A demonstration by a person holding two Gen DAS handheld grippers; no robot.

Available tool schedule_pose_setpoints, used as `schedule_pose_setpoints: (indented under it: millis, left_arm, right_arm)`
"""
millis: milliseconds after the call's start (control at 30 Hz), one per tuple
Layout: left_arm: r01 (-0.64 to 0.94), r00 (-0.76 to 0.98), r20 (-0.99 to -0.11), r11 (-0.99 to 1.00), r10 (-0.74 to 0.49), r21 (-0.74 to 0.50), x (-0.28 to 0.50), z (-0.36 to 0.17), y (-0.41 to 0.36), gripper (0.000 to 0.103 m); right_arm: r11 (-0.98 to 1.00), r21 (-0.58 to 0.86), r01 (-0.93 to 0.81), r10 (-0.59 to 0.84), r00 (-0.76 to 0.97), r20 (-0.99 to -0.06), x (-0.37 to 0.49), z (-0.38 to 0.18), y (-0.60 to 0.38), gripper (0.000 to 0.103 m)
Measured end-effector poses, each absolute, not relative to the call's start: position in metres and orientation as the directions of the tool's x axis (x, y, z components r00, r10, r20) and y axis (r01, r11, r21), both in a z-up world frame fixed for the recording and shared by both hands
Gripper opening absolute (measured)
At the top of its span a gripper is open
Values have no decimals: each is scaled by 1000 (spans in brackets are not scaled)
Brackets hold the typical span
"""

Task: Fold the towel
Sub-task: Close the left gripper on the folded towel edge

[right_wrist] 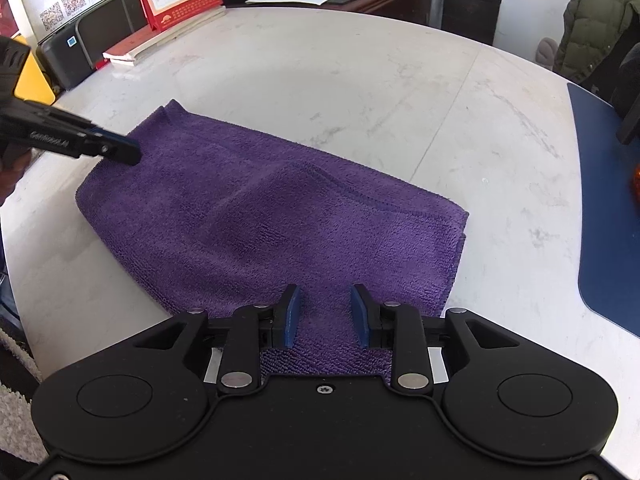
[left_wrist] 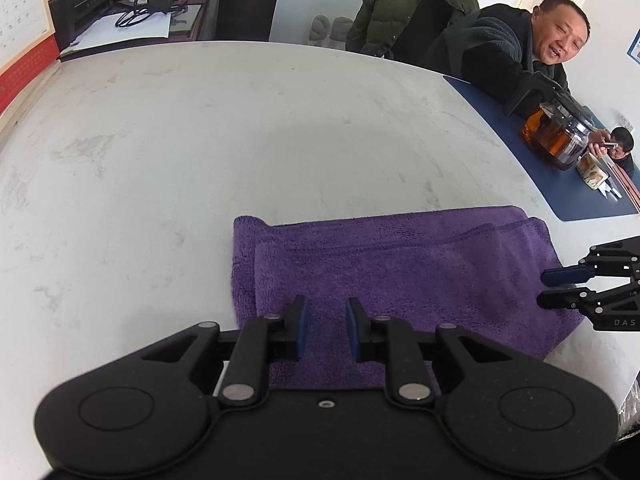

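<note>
Left to right across the white marble-look table [right_wrist: 360, 80]: the left gripper [left_wrist: 327, 322] hangs over the near left part of the purple towel [left_wrist: 400, 272], its blue-padded fingers [left_wrist: 301, 328] spread a little with only flat cloth showing in the gap; nothing is pinched. The towel lies on the near part of the table, towards the operator's edge, already doubled: stacked hems show along its far right border in the right wrist view, and a layered edge runs along the far side in the left wrist view, so at least one fold looks done. A shallow ridge crosses the middle of the top layer; the surface is otherwise fairly smooth. The far left corner sticks up slightly and is not squared with the layer under it. At the right end, the right gripper [right_wrist: 325, 312] is poised over the near right part of the towel, fingers [right_wrist: 293, 316] likewise apart, cloth visible between them but not clamped. Judgement: task is partway or near its end; a further fold across the long side may remain, or only tidying of the corners. Both tools free of the cloth.
</note>
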State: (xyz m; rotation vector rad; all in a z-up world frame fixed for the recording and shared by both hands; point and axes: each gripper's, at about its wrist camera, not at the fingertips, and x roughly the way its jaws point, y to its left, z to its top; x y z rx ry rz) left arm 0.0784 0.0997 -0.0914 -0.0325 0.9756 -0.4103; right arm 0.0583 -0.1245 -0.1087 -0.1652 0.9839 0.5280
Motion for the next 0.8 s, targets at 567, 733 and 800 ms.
schedule_pose_setpoints:
  millis: [567, 733, 800]
  left_arm:
    - [331, 593, -730, 929, -339, -163, 82, -81, 113, 24]
    - [306, 569, -753, 935, -330, -179, 86, -89, 125, 30]
    - [311, 557, -760, 933, -333, -181, 87, -91, 126, 31]
  right_arm:
    - [865, 109, -489, 341, 416, -843, 62, -107, -122, 31]
    - [867, 104, -487, 332, 410, -849, 63, -107, -118, 35]
    - [868, 99, -487, 326, 408, -853, 63, -106, -117, 36]
